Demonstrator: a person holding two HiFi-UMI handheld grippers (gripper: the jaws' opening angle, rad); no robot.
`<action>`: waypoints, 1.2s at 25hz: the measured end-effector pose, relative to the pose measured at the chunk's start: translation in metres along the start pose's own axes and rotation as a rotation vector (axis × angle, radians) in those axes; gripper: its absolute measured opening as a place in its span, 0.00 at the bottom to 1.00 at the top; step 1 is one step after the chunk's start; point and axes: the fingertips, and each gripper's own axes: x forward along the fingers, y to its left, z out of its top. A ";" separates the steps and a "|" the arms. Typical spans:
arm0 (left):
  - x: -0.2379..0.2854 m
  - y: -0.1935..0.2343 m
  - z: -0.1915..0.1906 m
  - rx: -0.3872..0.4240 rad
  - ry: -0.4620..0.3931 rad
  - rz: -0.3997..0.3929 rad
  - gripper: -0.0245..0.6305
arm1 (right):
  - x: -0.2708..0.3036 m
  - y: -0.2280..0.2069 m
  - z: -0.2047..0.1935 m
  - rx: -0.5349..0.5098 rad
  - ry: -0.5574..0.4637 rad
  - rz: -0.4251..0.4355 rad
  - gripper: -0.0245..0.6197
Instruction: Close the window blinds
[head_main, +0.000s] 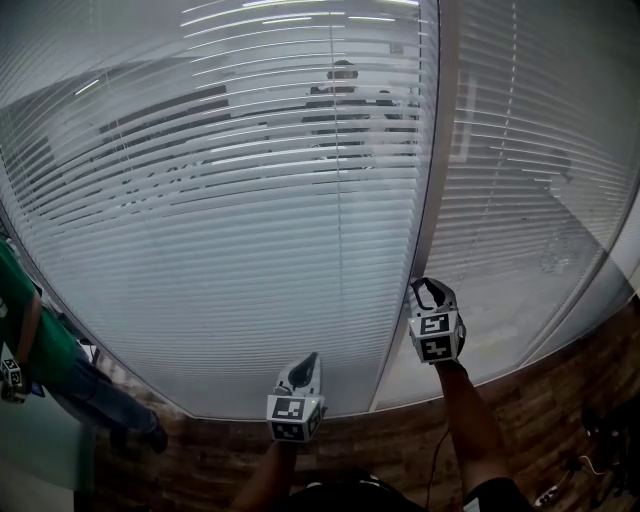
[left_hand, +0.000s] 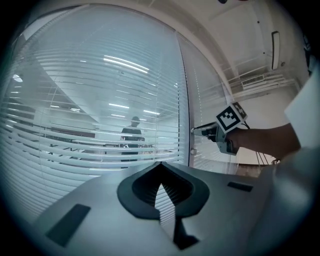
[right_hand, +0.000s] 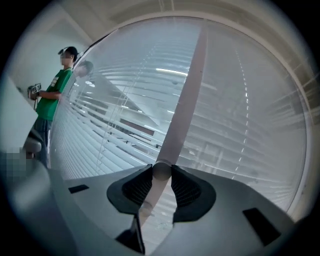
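Note:
White slatted blinds (head_main: 250, 220) cover the big window pane, their slats tilted partly apart so the room behind shows through. A pale tilt wand (right_hand: 181, 112) hangs by the frame between two panes. My right gripper (right_hand: 161, 173) is shut on the wand's lower end, a pad on each side of it. In the head view the right gripper (head_main: 425, 286) sits at the frame, and in the left gripper view the right gripper (left_hand: 198, 131) reaches to it. Lower and further left, my left gripper (head_main: 306, 362) points at the blinds, jaw tips together, holding nothing.
A second blind (head_main: 525, 160) covers the pane to the right. A person in a green shirt (head_main: 30, 340) stands close at the left by the window. Another figure (left_hand: 132, 134) shows through the slats. A wood-patterned strip (head_main: 400, 440) runs below the window.

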 end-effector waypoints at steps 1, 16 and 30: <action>0.000 -0.001 0.002 -0.007 -0.003 0.002 0.03 | -0.001 0.001 0.002 -0.052 0.006 -0.003 0.23; 0.005 -0.013 -0.002 0.003 0.008 -0.032 0.03 | 0.005 0.010 -0.009 -0.740 0.061 -0.019 0.23; 0.005 -0.018 -0.005 0.034 0.017 -0.043 0.03 | 0.006 0.012 -0.015 -1.033 0.074 -0.046 0.23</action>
